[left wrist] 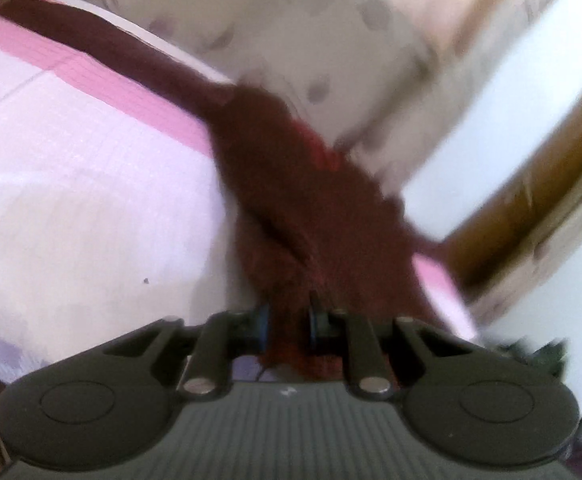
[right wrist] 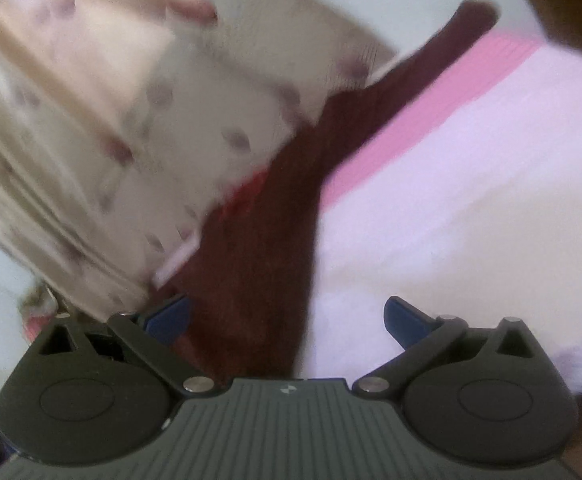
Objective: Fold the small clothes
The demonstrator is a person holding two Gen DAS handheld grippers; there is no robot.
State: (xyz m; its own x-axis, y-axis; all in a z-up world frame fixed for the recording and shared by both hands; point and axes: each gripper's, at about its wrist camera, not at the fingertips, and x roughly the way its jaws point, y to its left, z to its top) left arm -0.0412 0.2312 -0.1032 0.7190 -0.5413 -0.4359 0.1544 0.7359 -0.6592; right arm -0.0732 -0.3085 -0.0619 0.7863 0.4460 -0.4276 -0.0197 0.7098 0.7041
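A dark maroon knitted garment (left wrist: 299, 200) lies stretched in a long band along the far edge of a pale pink bed sheet (left wrist: 71, 184). My left gripper (left wrist: 289, 322) is shut on the near end of the garment, with cloth bunched between its blue pads. In the right wrist view the same maroon garment (right wrist: 259, 248) runs from the gripper up toward the top right. My right gripper (right wrist: 287, 320) is open, its blue fingertips (right wrist: 405, 318) wide apart, with the cloth lying between them near the left finger. Both views are motion-blurred.
A beige spotted bedcover or pillow (left wrist: 331, 40) lies beyond the garment, also in the right wrist view (right wrist: 111, 120). A brown wooden bed frame (left wrist: 531, 200) and white wall are at the right. The sheet has a brighter pink stripe (right wrist: 431, 108).
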